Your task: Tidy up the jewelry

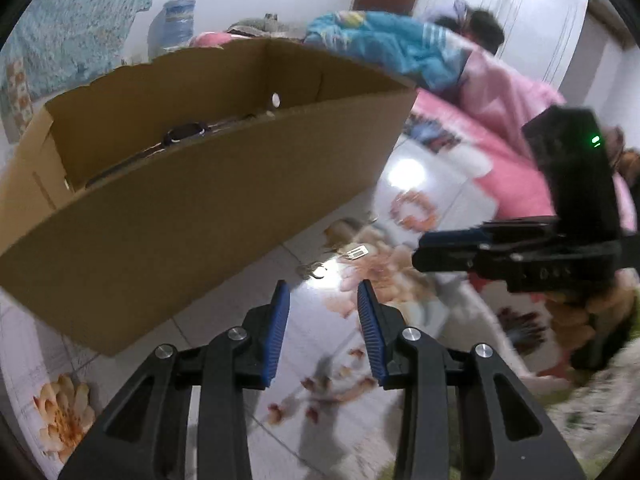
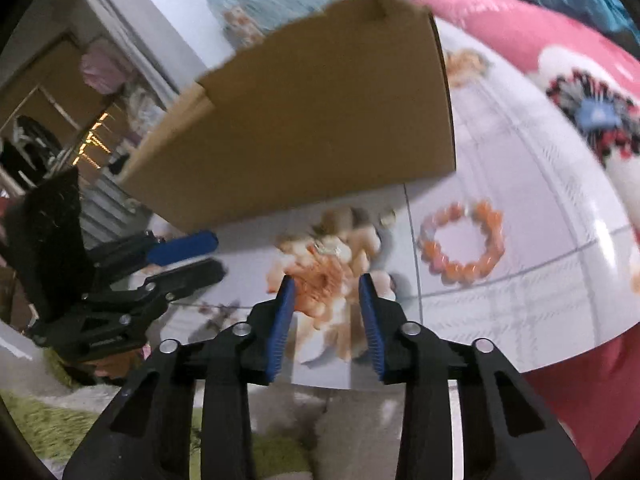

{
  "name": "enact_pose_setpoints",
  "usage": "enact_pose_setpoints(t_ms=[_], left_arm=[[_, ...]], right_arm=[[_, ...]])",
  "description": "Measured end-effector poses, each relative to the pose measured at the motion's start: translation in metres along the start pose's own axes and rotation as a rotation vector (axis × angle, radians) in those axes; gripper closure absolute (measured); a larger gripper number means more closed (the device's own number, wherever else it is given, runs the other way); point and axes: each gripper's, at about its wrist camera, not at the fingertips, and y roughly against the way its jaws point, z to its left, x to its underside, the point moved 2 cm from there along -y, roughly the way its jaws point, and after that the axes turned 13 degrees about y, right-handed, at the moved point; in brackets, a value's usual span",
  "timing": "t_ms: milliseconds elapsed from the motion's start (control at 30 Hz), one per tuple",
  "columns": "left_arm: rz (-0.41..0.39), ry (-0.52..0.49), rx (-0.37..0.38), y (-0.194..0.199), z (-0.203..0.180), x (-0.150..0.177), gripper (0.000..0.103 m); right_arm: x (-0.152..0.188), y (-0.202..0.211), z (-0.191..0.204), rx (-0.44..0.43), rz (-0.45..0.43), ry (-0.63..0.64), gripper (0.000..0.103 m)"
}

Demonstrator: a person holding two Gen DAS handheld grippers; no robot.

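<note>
- On the table [image 1: 248,360], a glossy flower-print top, stands an open cardboard box [image 1: 208,208], far left of both tools.
- Inside the box, by its far wall, a dark watch-like piece [image 1: 186,133]; too small to be sure.
- Left tool [image 1: 323,288]: jaws part-open, narrow gap, nothing between the blue pads; hangs over the table just right of the box front.
- Small metal bits [image 1: 318,271] lie on the table just beyond the left tool tips, a small tag [image 1: 357,252] near them; blurred, cannot tell which jewelry.
- Right tool [image 2: 326,282]: jaws part-open, narrow gap, nothing held; over the flower print, near side of the box.
- Orange bead bracelet [image 2: 460,242] lies flat on the table, right of the right tool, apart from the box.
- A small shiny piece [image 2: 326,249] lies just beyond the right tool tips; blurred.
- Pink bedding [image 2: 500,32] behind the table on the far right.
</note>
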Motion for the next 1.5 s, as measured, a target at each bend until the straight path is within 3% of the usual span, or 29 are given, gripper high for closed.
enact_pose_setpoints(t_ms=[200, 433, 767, 1267, 1500], left_arm=[[-0.007, -0.082, -0.085, -0.032, -0.008, -0.007, 0.07], [0.002, -0.115, -0.1, -0.041, -0.006, -0.011, 0.083], [0.008, -0.171, -0.165, -0.048, -0.005, -0.011, 0.089], [0.018, -0.118, -0.224, -0.031, 0.016, 0.0, 0.092], [-0.015, -0.116, -0.145, -0.022, 0.01, -0.005, 0.092]], right_arm=[[-0.005, -0.014, 0.001, 0.01, -0.001, -0.01, 0.077], [-0.016, -0.022, 0.005, 0.01, 0.003, -0.009, 0.077], [-0.027, -0.023, -0.003, -0.002, 0.003, -0.005, 0.077], [-0.025, -0.027, 0.005, 0.002, 0.002, 0.028, 0.076], [-0.027, -0.03, 0.014, -0.003, -0.003, 0.051, 0.076]])
